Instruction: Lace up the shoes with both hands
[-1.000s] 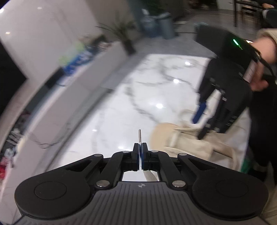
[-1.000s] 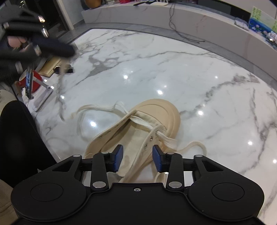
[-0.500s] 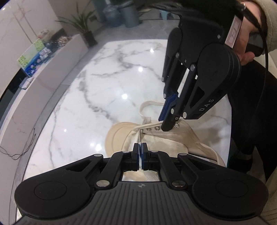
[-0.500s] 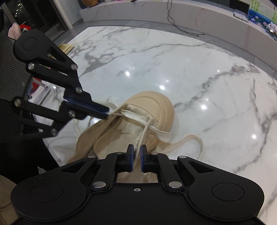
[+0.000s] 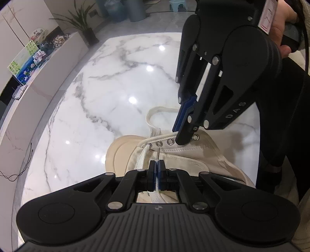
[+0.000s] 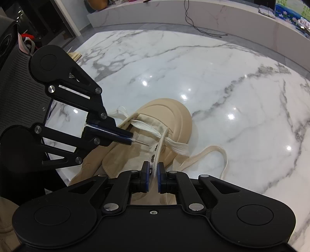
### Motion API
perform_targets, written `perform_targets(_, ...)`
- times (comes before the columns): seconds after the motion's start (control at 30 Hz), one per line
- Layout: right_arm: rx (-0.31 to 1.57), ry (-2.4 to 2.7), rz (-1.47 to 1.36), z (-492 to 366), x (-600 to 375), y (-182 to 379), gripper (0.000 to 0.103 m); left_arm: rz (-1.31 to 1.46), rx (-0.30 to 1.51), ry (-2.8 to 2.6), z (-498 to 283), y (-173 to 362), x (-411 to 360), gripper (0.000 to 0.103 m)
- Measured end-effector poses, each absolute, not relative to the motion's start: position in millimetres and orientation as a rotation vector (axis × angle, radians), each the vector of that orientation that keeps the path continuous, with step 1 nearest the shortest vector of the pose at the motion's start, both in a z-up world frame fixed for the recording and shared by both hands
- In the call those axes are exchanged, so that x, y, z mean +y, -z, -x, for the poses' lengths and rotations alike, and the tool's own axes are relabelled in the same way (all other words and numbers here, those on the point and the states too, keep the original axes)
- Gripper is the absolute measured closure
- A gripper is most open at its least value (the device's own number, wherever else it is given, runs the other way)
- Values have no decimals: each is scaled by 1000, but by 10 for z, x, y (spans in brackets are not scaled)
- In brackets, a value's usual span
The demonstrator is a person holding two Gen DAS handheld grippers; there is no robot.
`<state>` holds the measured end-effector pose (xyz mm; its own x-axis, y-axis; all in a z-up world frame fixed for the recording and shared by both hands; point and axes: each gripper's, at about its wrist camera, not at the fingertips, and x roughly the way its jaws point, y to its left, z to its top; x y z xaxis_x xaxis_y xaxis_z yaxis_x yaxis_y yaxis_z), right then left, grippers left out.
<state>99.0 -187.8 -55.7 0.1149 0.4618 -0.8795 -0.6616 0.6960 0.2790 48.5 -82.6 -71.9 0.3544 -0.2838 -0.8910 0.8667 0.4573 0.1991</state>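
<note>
cream shoe (image 6: 155, 124) now under both grippers; left gripper (image 5: 156, 164) and right gripper (image 6: 153, 170) jaws clamp lace (image 6: 160, 143).

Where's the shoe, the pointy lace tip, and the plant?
shoe (image 6: 166, 110), right wrist view, on the rounded toe cap.
lace tip (image 5: 158, 154), left wrist view, on the thin stiff end above the shut tool.
plant (image 5: 81, 20), left wrist view, on the green leaves.

1. Premises: a home living area.
2. Evidence: glossy marble table (image 5: 120, 81); potted plant (image 5: 85, 25) on tiled floor; low marble ledge (image 5: 48, 64) bearing pictures and ornaments; small blue stool (image 5: 177, 4).
</note>
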Motion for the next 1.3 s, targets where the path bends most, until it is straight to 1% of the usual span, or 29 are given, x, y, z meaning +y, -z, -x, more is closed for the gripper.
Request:
perform_targets(0.8,1186,-844,184,-971,-1902,551,97,-782,933,861,-505,738,-869,102)
perform_targets(1.1,1187,-859,183,-989,-1896,547,97,-762,910,857,-545,724,-905,102)
perform_targets(1.3,1176,-925,260,-980,-1893,474,95,-764,905,858,-570,733,-926,102)
